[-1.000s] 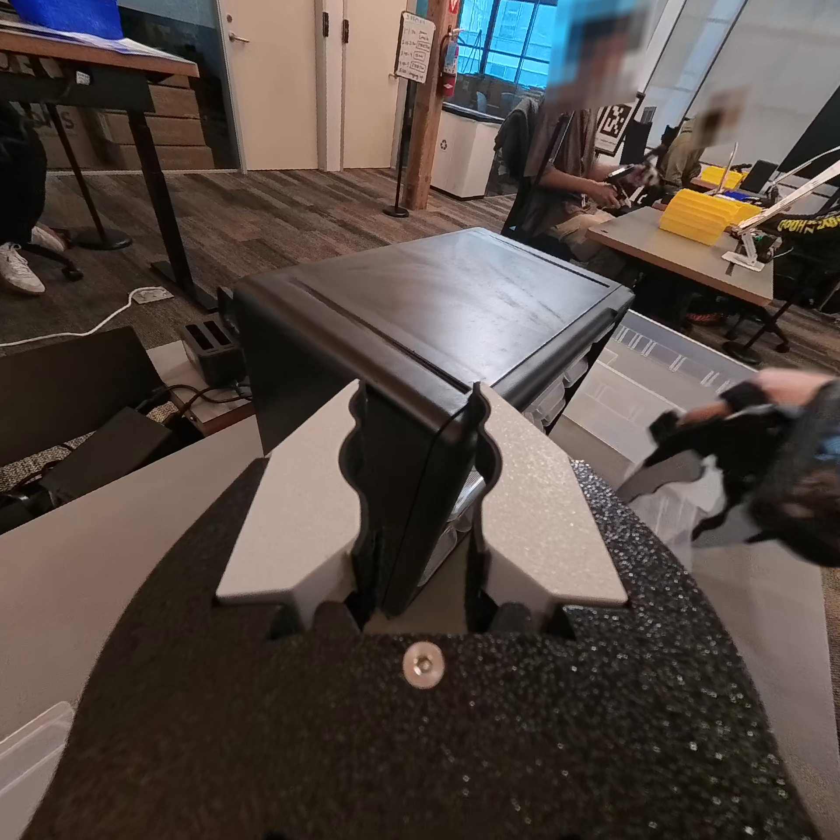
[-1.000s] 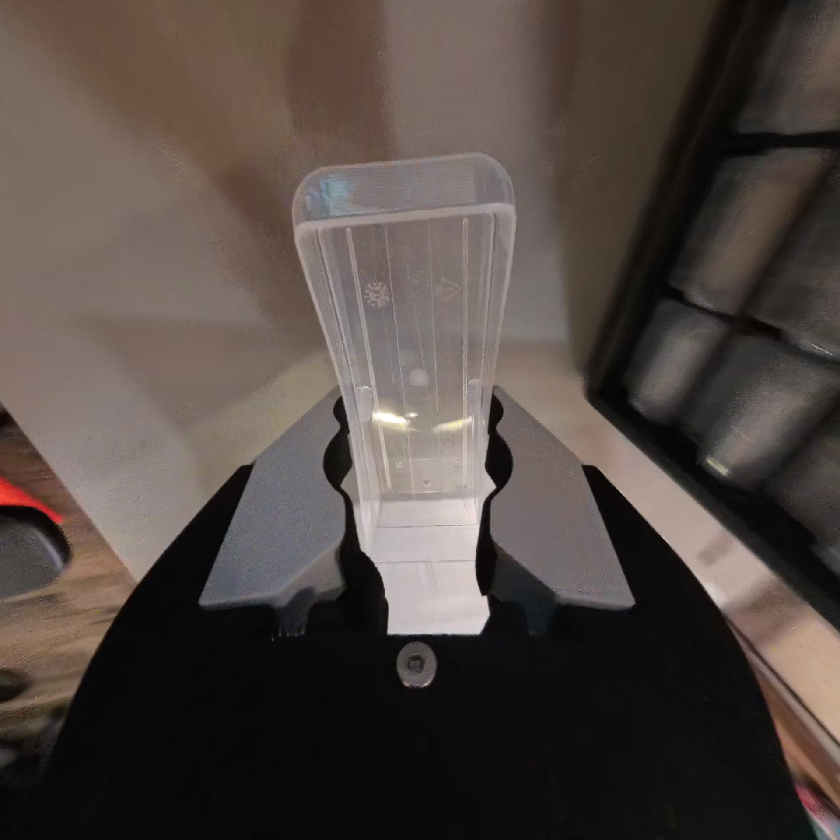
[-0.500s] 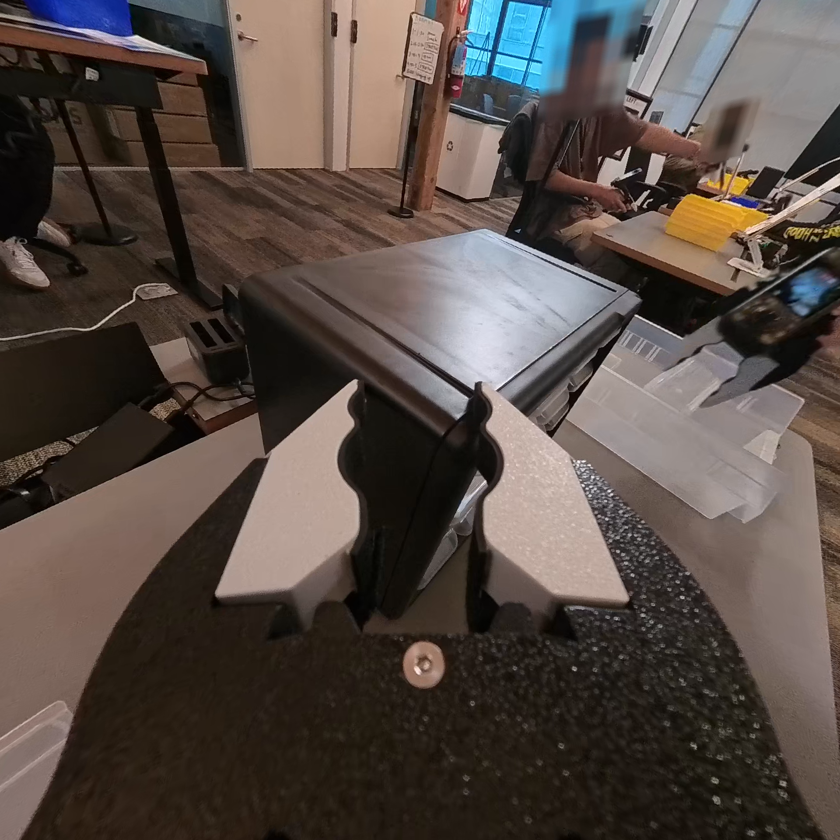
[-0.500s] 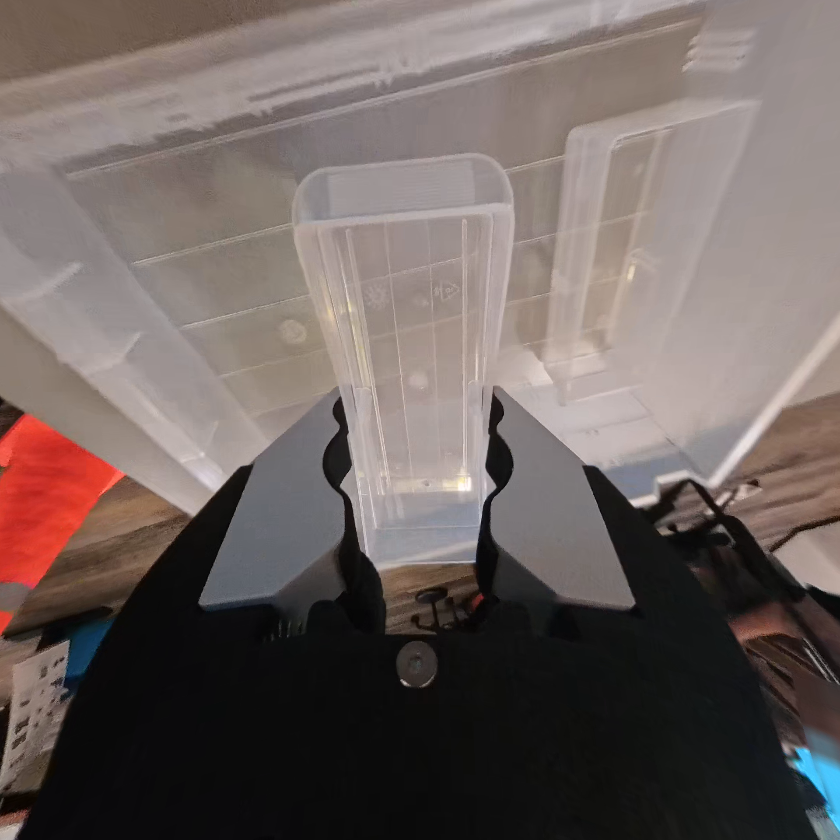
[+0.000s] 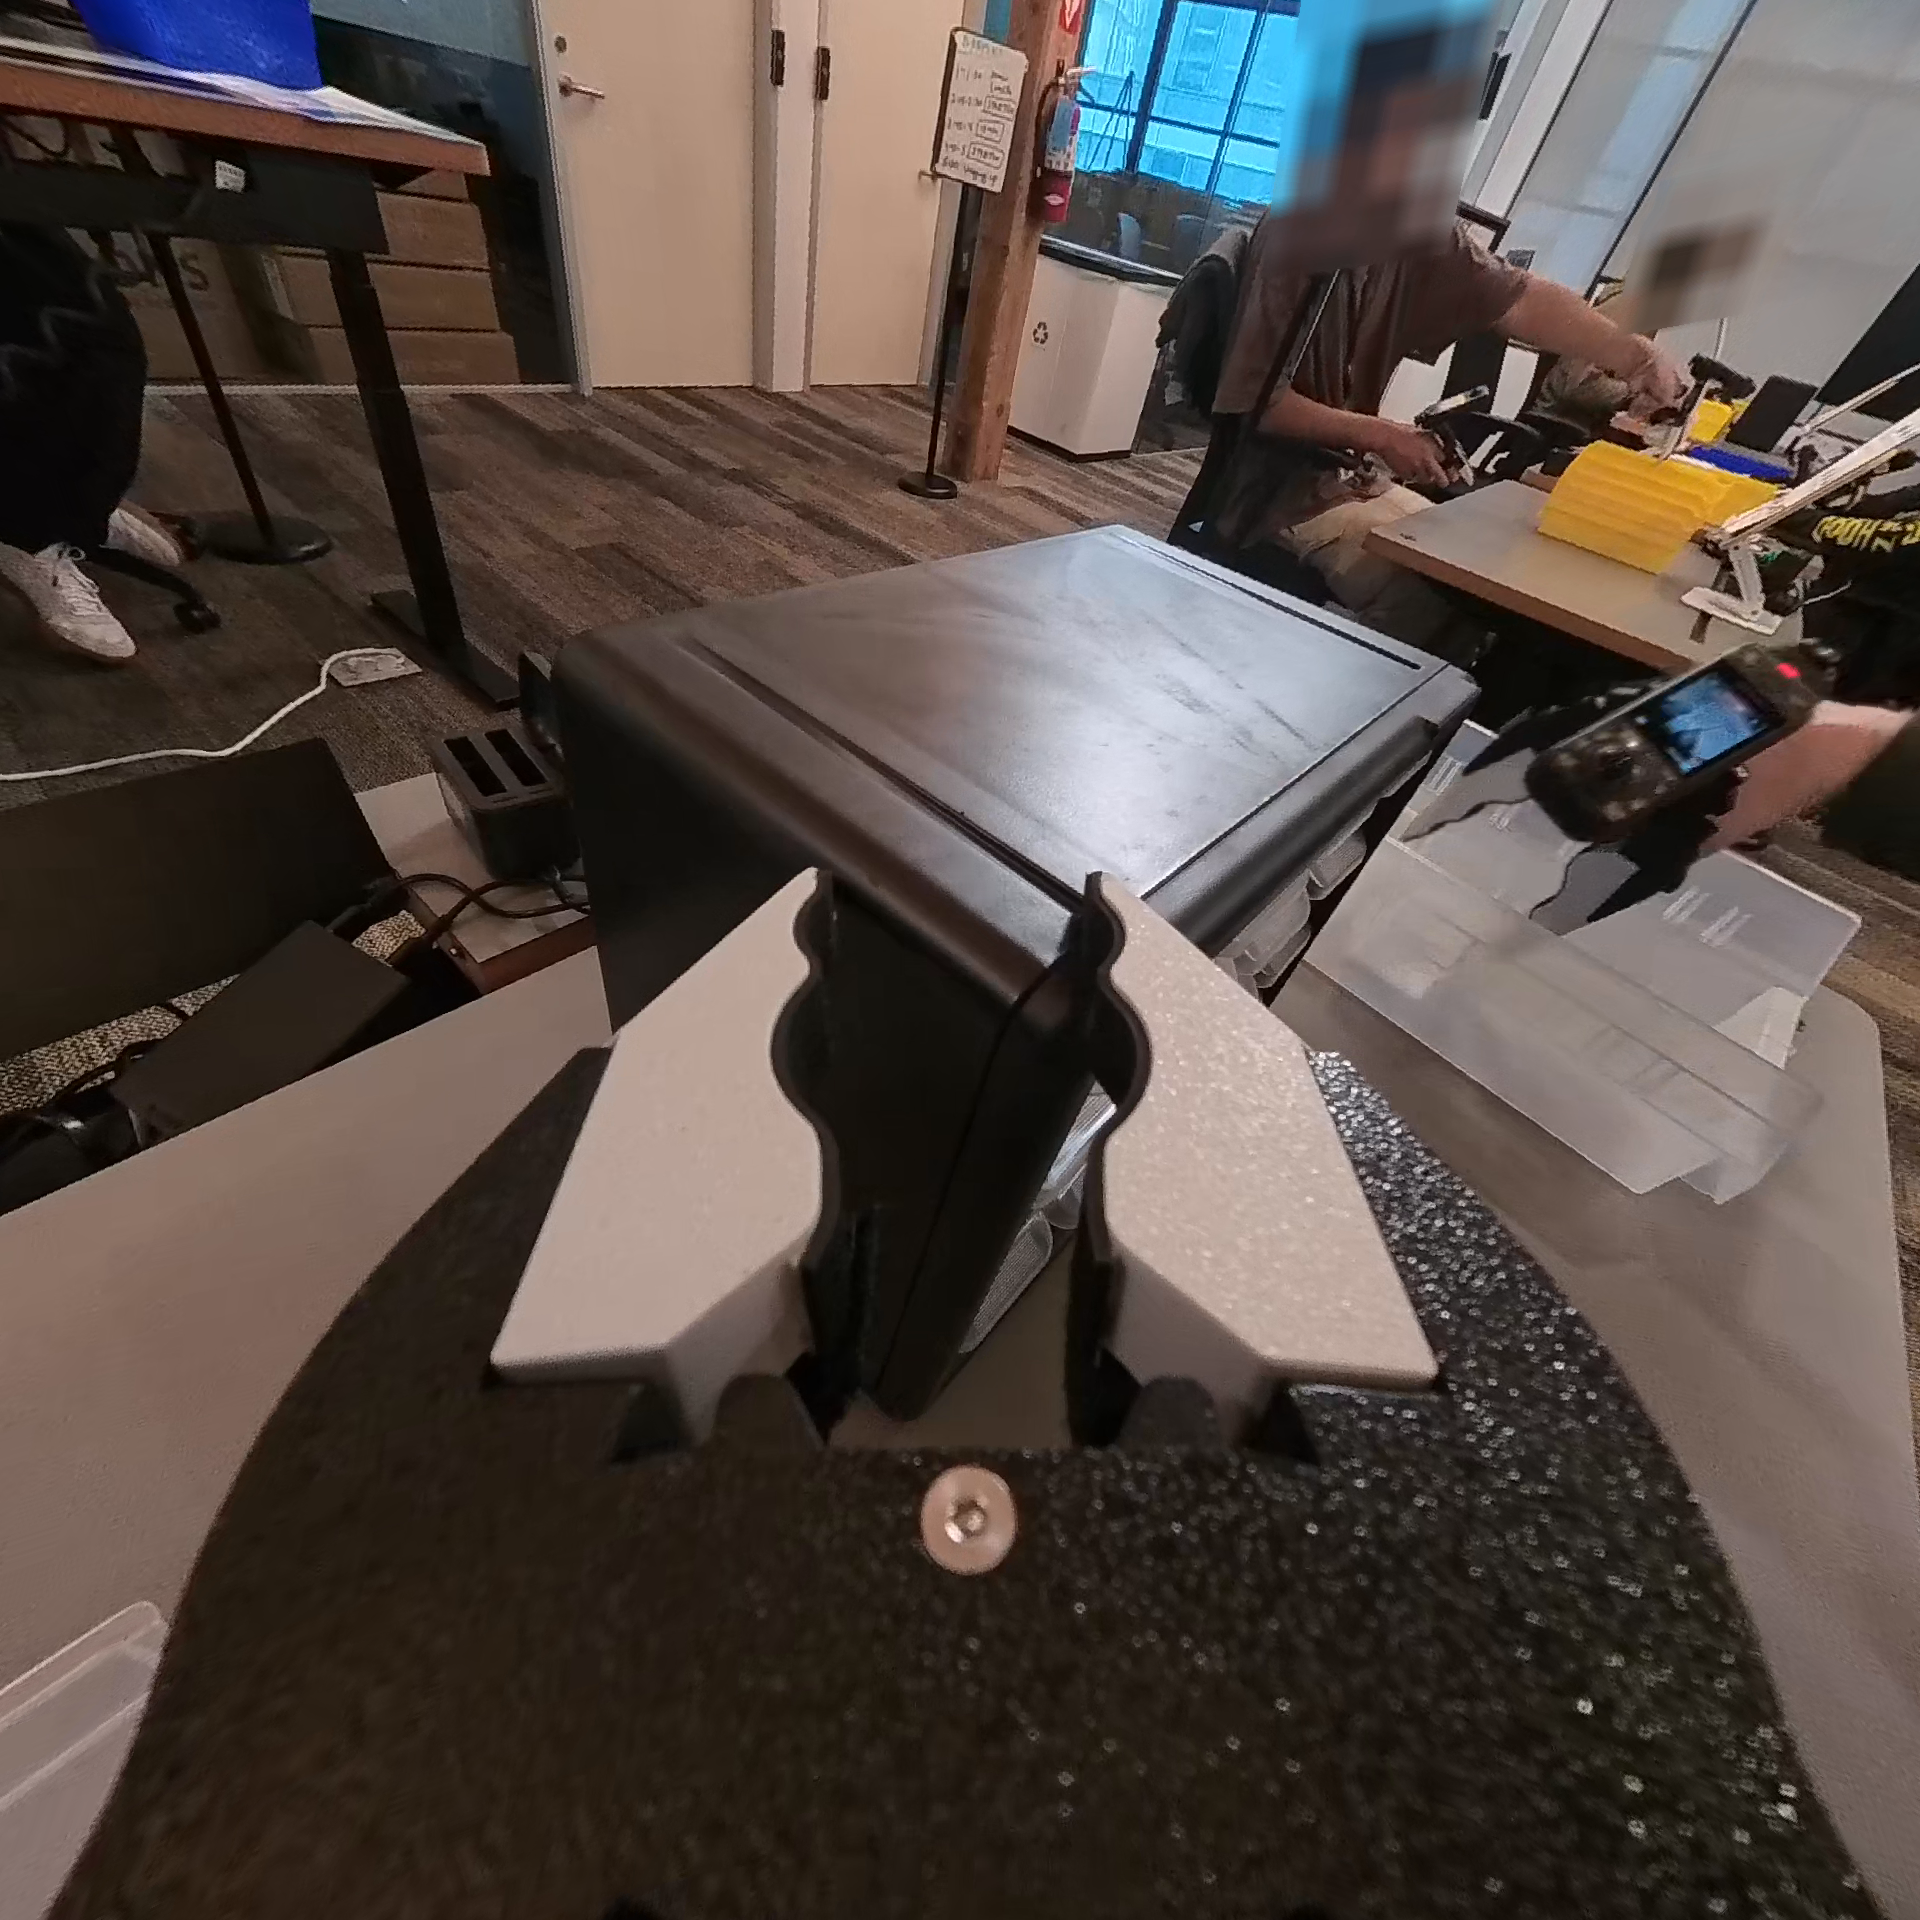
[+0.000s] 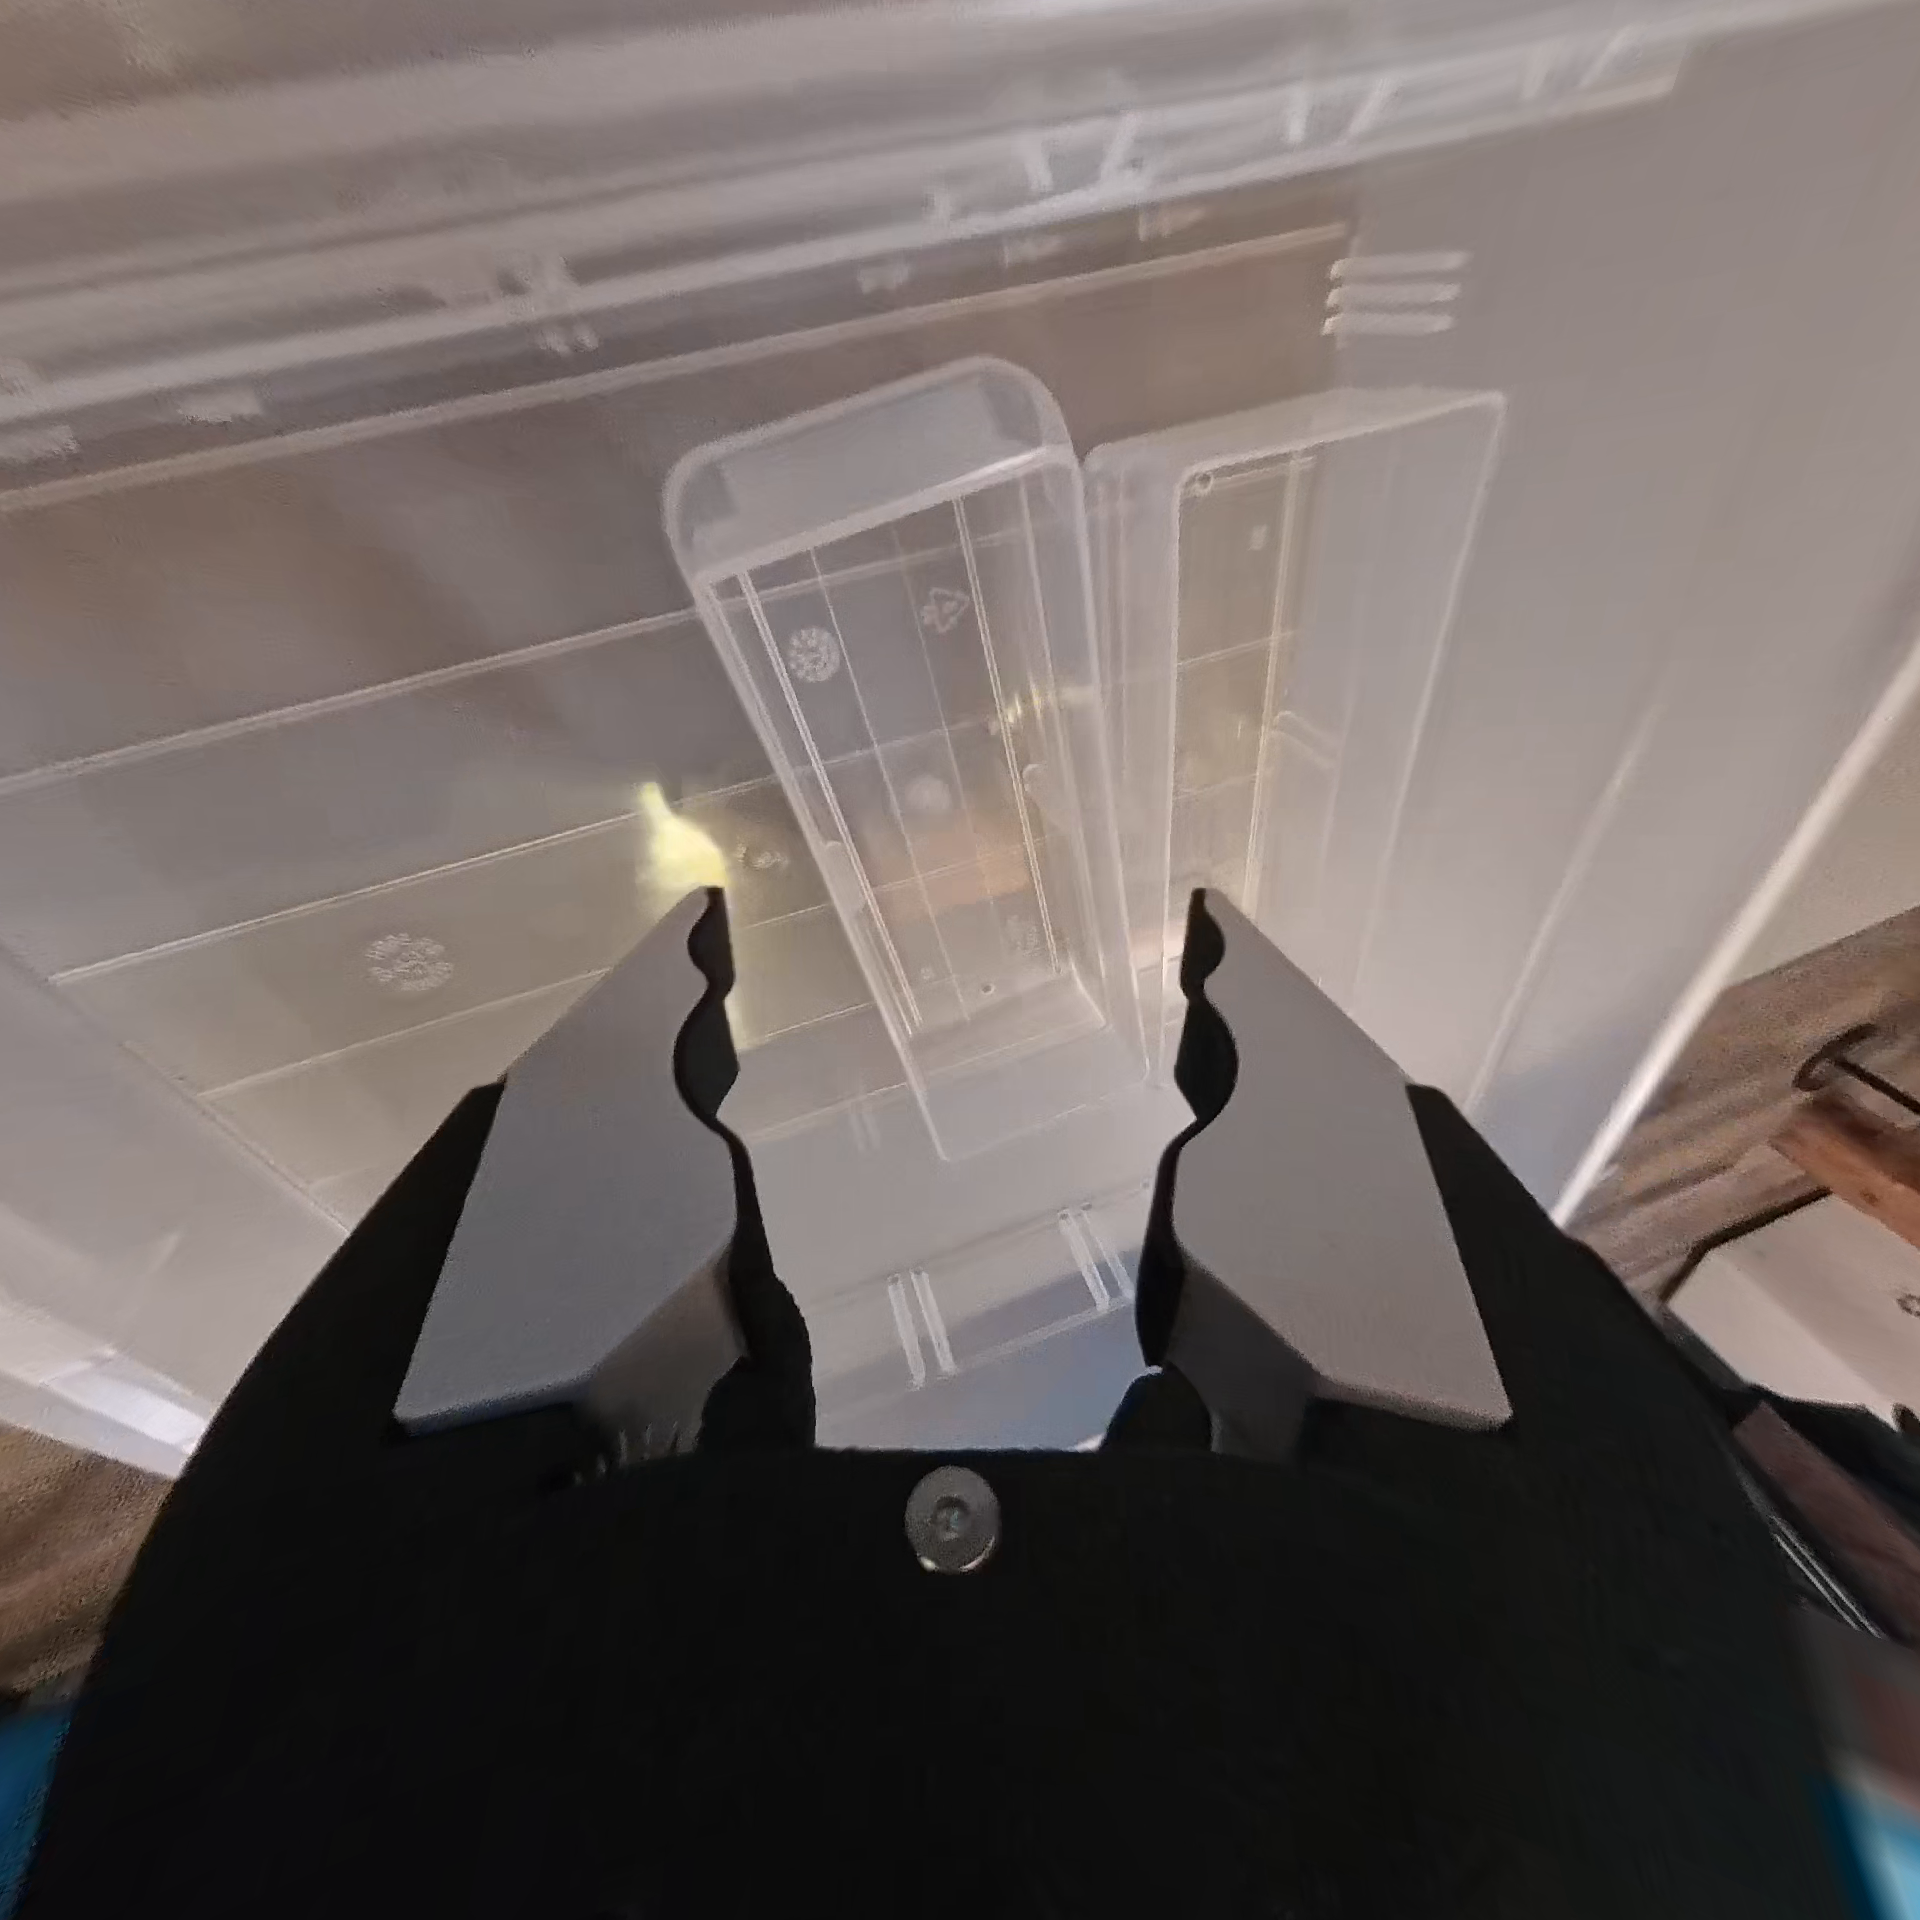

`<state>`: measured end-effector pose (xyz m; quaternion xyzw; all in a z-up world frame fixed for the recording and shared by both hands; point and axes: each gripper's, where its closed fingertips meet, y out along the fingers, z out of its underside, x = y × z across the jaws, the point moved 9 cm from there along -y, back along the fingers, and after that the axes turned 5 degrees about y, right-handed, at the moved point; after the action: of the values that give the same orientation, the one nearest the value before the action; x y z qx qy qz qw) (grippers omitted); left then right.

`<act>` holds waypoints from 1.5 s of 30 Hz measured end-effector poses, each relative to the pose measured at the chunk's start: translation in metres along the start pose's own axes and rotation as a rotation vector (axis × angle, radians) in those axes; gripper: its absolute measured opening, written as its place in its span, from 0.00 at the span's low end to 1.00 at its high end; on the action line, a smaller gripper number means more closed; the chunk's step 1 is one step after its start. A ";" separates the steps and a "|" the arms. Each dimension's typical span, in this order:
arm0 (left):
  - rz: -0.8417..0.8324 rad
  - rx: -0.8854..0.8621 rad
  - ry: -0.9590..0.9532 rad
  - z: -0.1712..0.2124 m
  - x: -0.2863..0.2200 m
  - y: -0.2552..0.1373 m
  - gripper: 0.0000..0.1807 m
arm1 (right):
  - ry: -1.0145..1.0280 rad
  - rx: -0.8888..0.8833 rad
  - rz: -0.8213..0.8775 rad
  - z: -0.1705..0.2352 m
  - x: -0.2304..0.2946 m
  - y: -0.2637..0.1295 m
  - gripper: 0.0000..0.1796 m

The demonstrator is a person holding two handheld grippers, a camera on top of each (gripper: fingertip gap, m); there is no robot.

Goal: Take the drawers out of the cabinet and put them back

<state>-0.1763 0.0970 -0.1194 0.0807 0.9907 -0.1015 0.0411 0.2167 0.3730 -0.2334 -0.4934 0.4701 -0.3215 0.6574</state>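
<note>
On the desk (image 5: 1662, 1351), the left hand-held gripper (image 5: 956, 1049) is squeezed tight on the black cabinet's (image 5: 1039, 727) corner; the right hand-held gripper (image 6: 956, 914) is wide open and empty above the clear drawer (image 6: 914, 748) lying in the tray (image 6: 312, 831); lift away slowly, keeping the cabinet steady.

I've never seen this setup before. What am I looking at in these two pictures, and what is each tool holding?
No robot here: a person carries one two-finger gripper in each hand, with a camera behind the fingers. The left view shows the left gripper shut on a corner of the black cabinet, which stands on a grey table. The right gripper hangs open, holding nothing, over a clear tray. A small clear drawer lies in that tray beside another drawer.
</note>
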 end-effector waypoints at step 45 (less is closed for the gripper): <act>-0.008 -0.002 0.005 0.000 0.000 0.001 0.25 | 0.236 -0.987 0.907 -0.239 0.109 -0.042 0.19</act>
<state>-0.1759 0.0982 -0.1195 0.0771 0.9912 -0.1002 0.0383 0.0327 0.1804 -0.2430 -0.4512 0.7907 0.1862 0.3695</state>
